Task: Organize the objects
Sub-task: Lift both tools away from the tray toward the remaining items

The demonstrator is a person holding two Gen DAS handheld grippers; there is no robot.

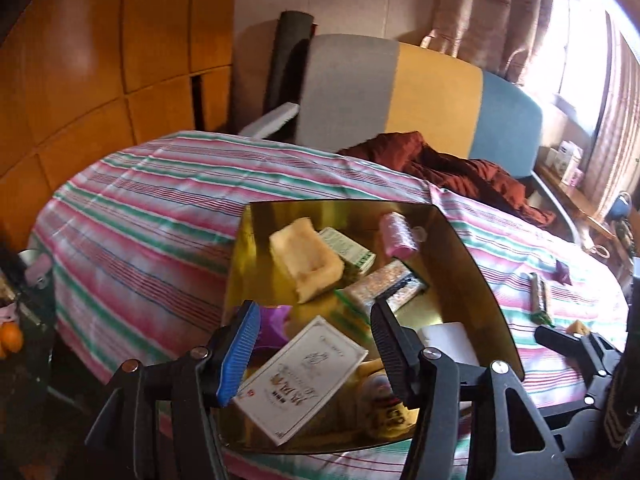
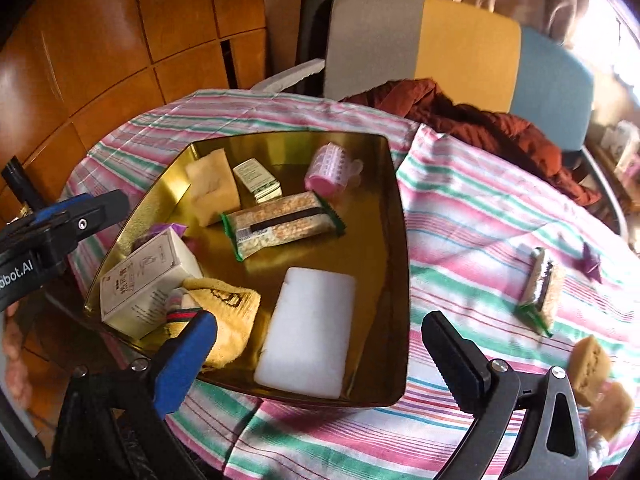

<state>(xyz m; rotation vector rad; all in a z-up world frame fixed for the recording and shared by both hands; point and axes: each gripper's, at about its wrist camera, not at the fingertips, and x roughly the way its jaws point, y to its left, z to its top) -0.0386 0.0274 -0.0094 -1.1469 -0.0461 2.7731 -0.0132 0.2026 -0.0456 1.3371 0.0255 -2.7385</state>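
Right hand-held gripper hangs with jaws wide apart and empty over the gold tray, its white foam block directly ahead; the snack bar still outside lies off to its right, awaiting collection

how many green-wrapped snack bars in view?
2. One snack bar lies in the gold tray, mid-tray. The other snack bar lies on the striped cloth, right of the tray. More could be hidden under other items.
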